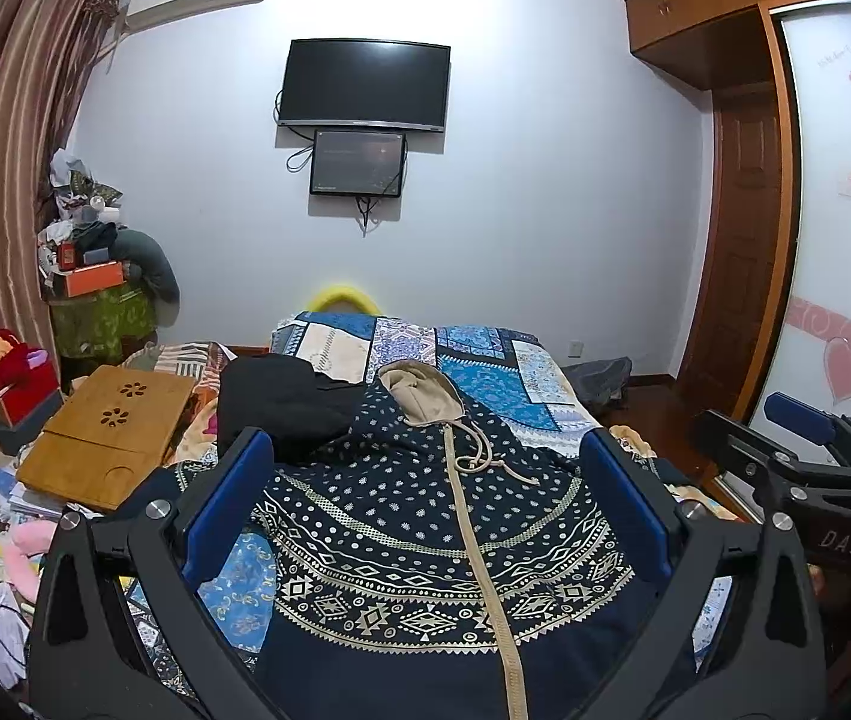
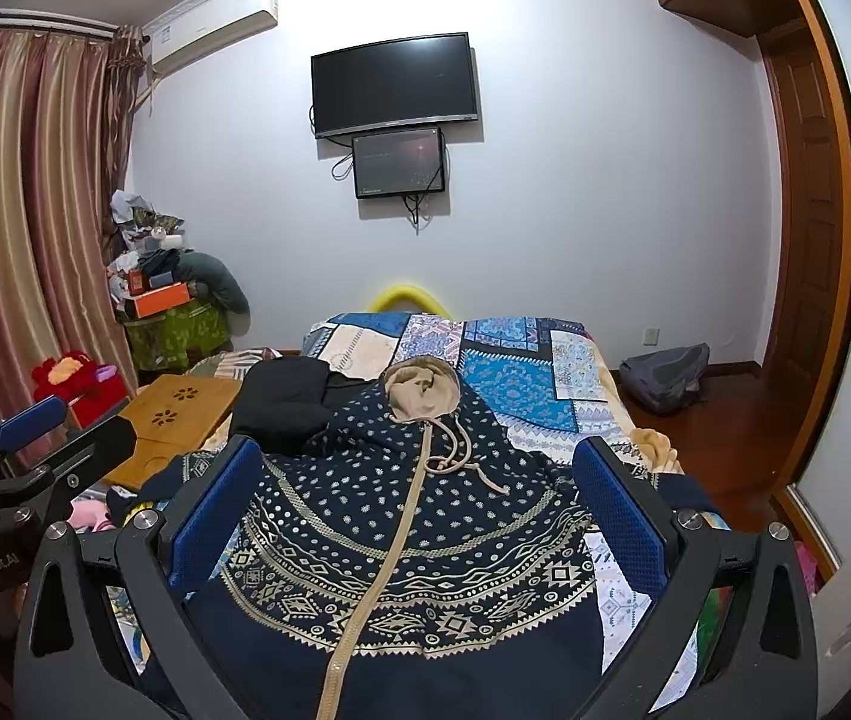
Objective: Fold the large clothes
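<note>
A navy hooded jacket (image 1: 425, 516) (image 2: 401, 528) with a beige zip, cream patterns and a beige-lined hood (image 1: 419, 390) (image 2: 422, 390) lies flat on the bed, hood away from me. My left gripper (image 1: 425, 468) hovers over it, jaws wide open, nothing between the blue pads (image 1: 227, 504). My right gripper (image 2: 419, 474) hangs likewise over the jacket, open and holding nothing. In the left wrist view the right gripper (image 1: 797, 438) shows at the right edge. The right wrist view catches the left gripper (image 2: 47, 438) at its left edge.
A blue patchwork bedspread (image 1: 485, 372) (image 2: 515, 372) covers the bed. A black garment (image 1: 281, 402) (image 2: 287, 396) lies left of the hood. A wooden lap desk (image 1: 107, 438) (image 2: 179, 414) and clutter sit left. A grey backpack (image 2: 665, 384) lies on the floor right.
</note>
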Tool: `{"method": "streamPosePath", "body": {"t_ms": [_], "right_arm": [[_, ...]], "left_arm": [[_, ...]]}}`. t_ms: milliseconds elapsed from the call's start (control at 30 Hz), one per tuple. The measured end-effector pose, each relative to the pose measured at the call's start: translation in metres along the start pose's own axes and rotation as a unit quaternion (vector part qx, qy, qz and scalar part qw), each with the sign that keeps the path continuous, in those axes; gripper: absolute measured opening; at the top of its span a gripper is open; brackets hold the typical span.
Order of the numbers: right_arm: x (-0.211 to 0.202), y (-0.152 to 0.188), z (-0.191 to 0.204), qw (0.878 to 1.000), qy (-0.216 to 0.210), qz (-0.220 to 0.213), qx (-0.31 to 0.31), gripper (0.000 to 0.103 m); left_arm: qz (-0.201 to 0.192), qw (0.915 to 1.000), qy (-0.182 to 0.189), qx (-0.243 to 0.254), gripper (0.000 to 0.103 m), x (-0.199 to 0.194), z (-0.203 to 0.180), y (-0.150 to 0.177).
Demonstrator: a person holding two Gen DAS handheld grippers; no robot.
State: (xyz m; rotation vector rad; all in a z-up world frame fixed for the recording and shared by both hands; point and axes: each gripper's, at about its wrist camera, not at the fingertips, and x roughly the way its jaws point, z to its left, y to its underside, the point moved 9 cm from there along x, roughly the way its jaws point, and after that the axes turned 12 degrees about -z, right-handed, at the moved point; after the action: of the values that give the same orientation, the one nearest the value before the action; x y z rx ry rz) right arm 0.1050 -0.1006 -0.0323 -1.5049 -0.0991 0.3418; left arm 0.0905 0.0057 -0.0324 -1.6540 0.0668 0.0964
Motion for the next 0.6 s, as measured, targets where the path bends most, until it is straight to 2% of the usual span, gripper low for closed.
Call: {"method": "streamPosePath", "body": {"t_ms": [600], "right_arm": [[0.0012, 0.0019, -0.0007, 1.0, -0.003, 0.004, 0.003, 0.103]], "left_arm": [[-0.003, 1.0, -0.005, 0.002, 0.102, -0.0013, 0.0016, 0.0018]]}}
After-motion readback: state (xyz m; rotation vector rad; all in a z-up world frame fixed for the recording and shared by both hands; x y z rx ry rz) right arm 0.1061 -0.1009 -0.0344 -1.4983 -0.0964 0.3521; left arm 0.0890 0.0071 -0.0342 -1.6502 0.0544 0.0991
